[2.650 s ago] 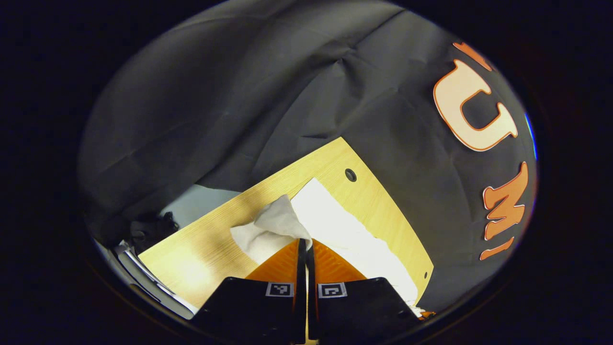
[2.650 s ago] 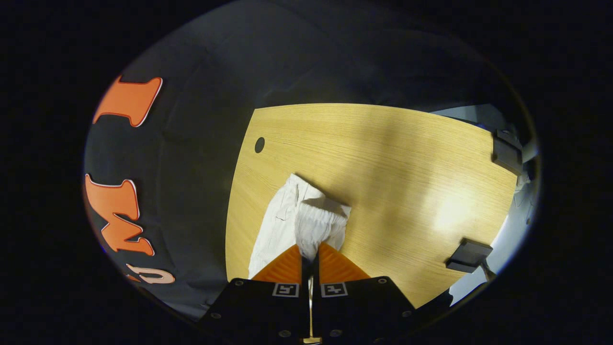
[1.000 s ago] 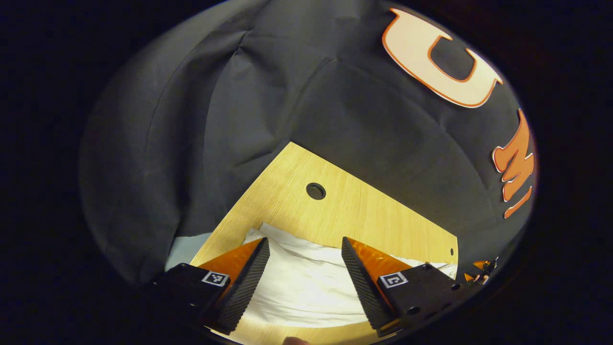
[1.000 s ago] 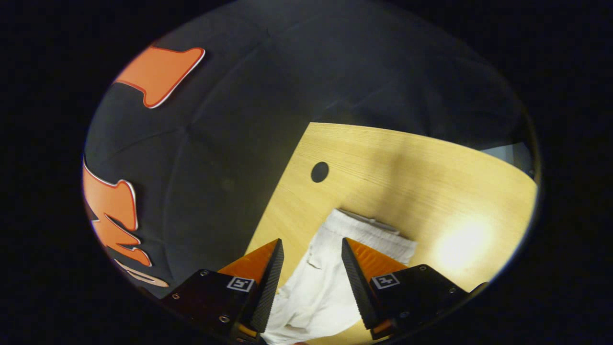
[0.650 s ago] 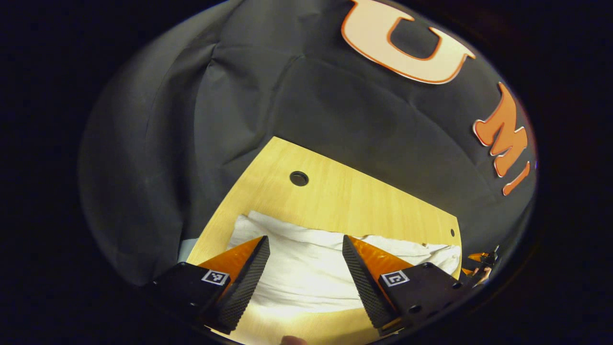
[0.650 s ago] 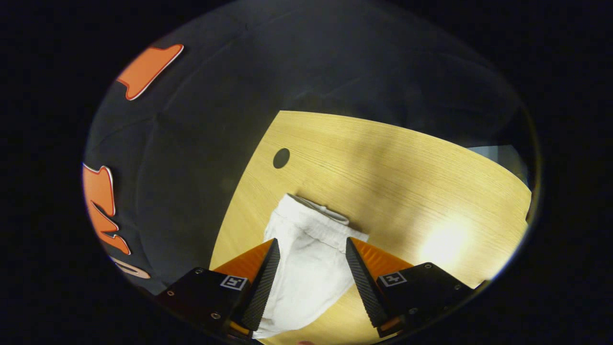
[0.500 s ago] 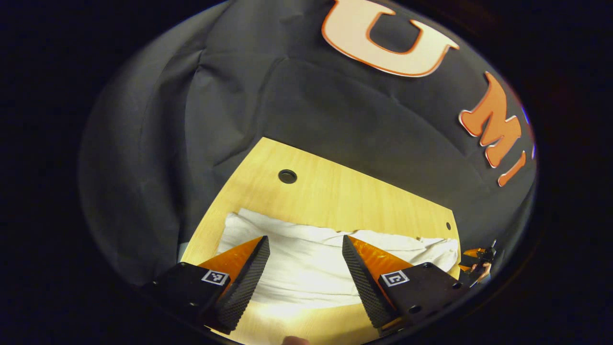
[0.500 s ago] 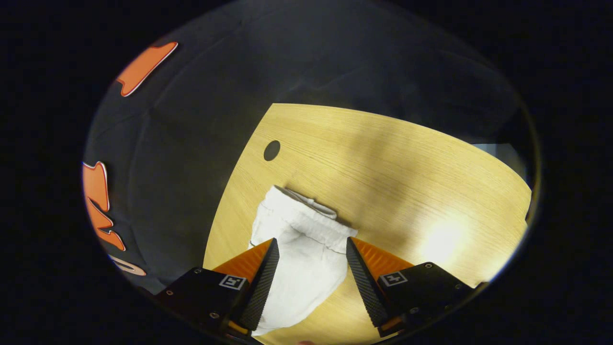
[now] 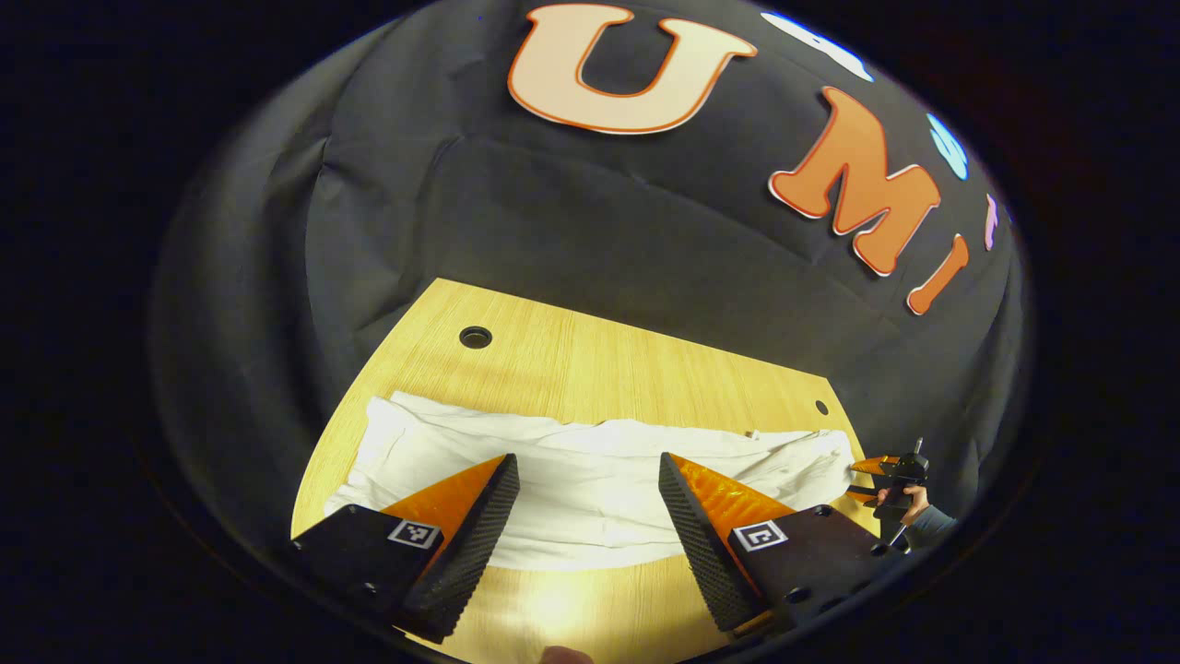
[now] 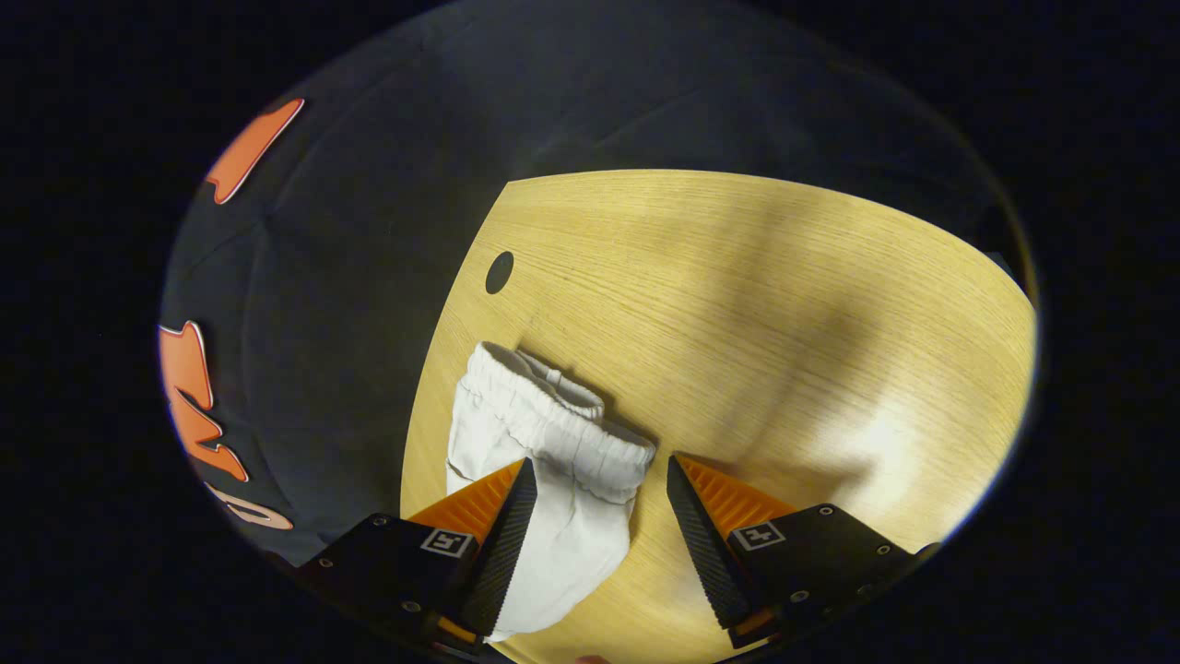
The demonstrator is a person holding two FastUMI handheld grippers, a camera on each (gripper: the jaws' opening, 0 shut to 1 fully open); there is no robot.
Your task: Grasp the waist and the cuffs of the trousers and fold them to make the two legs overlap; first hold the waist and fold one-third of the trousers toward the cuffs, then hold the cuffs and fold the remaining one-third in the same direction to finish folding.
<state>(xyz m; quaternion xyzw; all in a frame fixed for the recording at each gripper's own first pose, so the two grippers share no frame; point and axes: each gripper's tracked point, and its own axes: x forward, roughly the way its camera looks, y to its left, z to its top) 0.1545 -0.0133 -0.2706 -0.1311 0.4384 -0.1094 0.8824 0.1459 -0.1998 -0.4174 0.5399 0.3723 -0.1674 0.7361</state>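
So the white trousers point(image 9: 590, 484) are lying flat on the wooden desk point(image 9: 636, 369), stretched out lengthwise, legs stacked one over the other as far as I can tell. In the left gripper view the left tool point(image 9: 590, 470) hangs over the middle of them with its fingers spread wide, gripping nothing. Off at the far right end of the cloth you can spot the right tool point(image 9: 871, 475) with a hand point(image 9: 913, 503) behind it, small and hard to make out.

In the right gripper view the right tool point(image 10: 595, 475) is also spread apart and holding nothing, sitting just above the elastic waist point(image 10: 553, 415). The waistband is gathered and ribbed, kinda puffy, and the fabric below it looks soft and a bit wrinkled.

Around it: pale wood grain desk top with a rounded corner, a round cable hole point(image 10: 499, 272) near the waist end and another hole point(image 9: 475, 337) by the other end. Black creased cloth wall point(image 9: 599, 221) right behind the desk. Nothing sits between either tool and the trousers.
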